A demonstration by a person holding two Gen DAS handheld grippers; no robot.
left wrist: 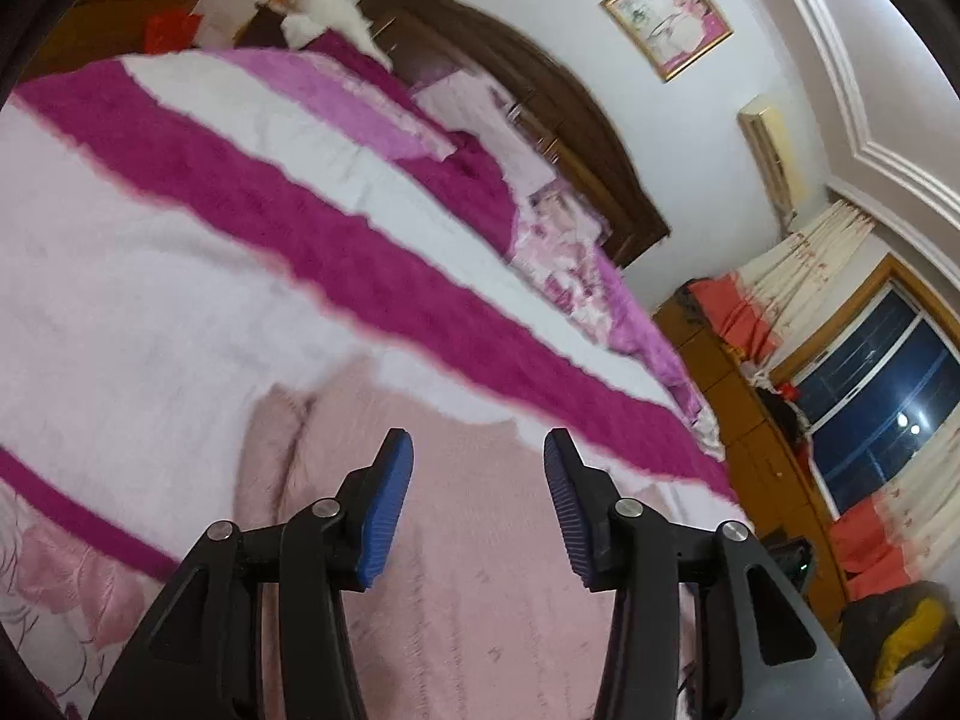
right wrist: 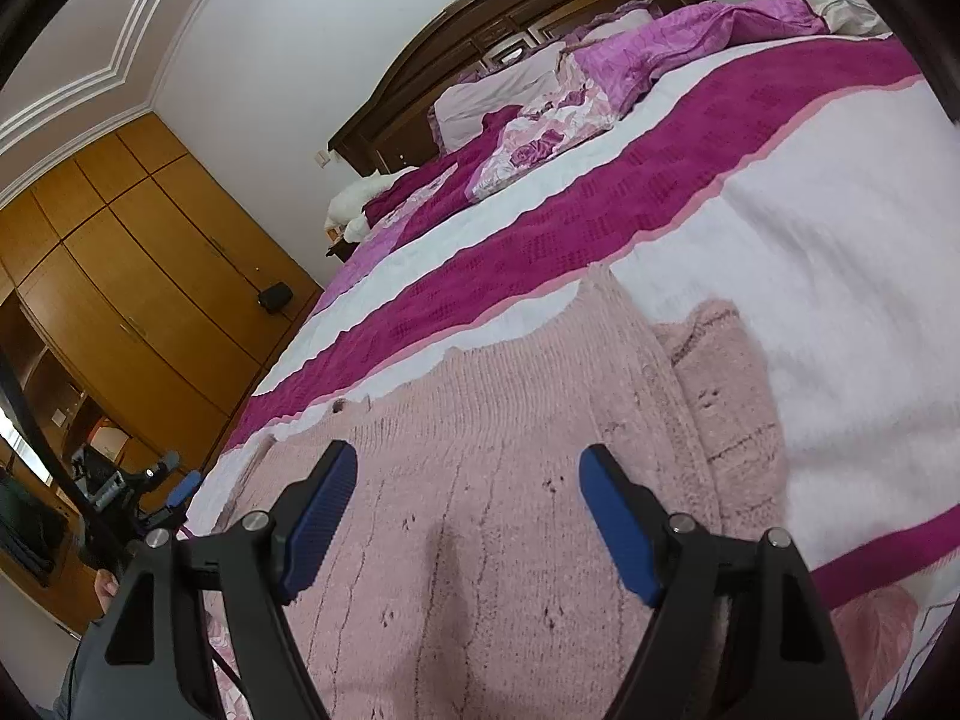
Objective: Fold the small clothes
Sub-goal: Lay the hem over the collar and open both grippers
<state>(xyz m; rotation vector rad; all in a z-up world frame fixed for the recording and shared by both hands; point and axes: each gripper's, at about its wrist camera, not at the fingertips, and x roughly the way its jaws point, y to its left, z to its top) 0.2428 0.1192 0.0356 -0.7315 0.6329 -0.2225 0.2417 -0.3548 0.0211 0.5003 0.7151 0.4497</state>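
A pale pink knitted sweater (left wrist: 456,516) lies flat on the bed, with a folded sleeve part at its left edge in the left wrist view. My left gripper (left wrist: 478,450) is open and empty just above the sweater. In the right wrist view the same sweater (right wrist: 498,432) fills the foreground, with a sleeve (right wrist: 720,396) lying to its right. My right gripper (right wrist: 468,468) is open and empty over the sweater's body. The left gripper also shows at the far left of the right wrist view (right wrist: 180,489).
The bed has a white and magenta striped blanket (left wrist: 240,180) and crumpled purple floral bedding (right wrist: 570,102) near the dark wooden headboard (right wrist: 540,0). A wooden wardrobe (right wrist: 120,276) stands beside the bed. A window with curtains (left wrist: 870,408) is at the right.
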